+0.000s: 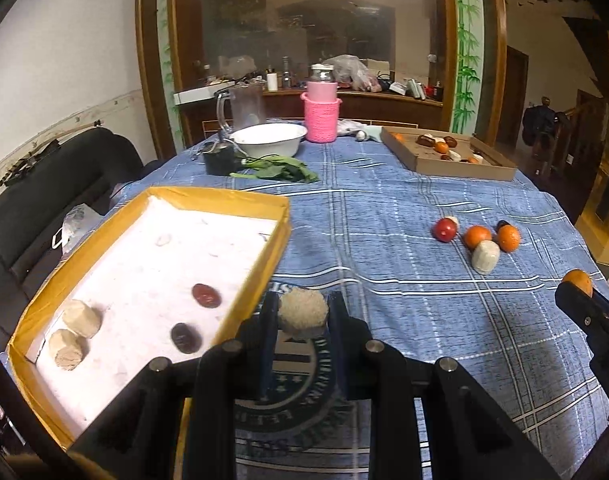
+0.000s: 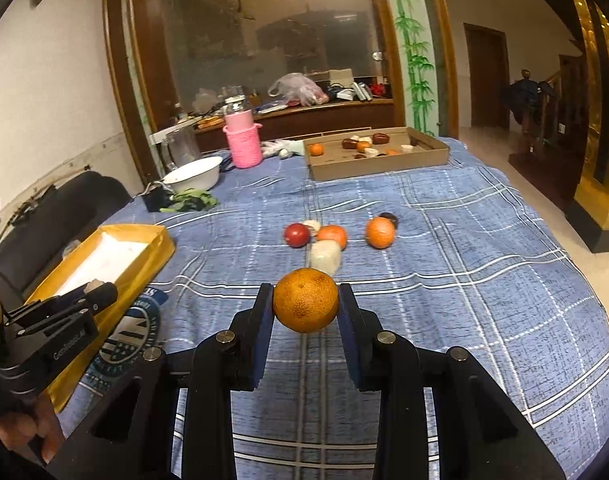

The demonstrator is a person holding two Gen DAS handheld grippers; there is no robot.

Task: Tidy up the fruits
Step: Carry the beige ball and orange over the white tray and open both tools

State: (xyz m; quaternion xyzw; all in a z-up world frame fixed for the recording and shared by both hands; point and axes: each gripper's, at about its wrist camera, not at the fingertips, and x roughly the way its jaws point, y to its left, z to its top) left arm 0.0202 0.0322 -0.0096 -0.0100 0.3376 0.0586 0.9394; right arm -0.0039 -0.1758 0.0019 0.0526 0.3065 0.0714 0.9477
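My left gripper [image 1: 303, 312] is shut on a beige rough chunk [image 1: 303, 309], held above the cloth just right of the yellow tray [image 1: 208, 196]. The tray's white liner holds two beige chunks [image 1: 74, 336] and two dark red fruits [image 1: 196, 316]. My right gripper [image 2: 305, 306] is shut on an orange [image 2: 305, 305] above the blue checked tablecloth [image 2: 464, 280]. Beyond it lies a loose group: a red fruit [image 2: 297, 234], two oranges [image 2: 356, 234], a pale chunk [image 2: 325, 256] and a dark fruit [image 2: 389, 219]. The left gripper also shows at the left of the right wrist view [image 2: 92, 292].
A brown cardboard tray [image 2: 384, 168] with several fruits stands at the table's far right. A white bowl [image 1: 270, 138], a pink knitted jar [image 1: 321, 114], a glass mug [image 1: 242, 108], green leaves [image 1: 280, 170] and a small black object [image 1: 220, 158] stand far left. A black sofa [image 1: 52, 188] lies left of the table.
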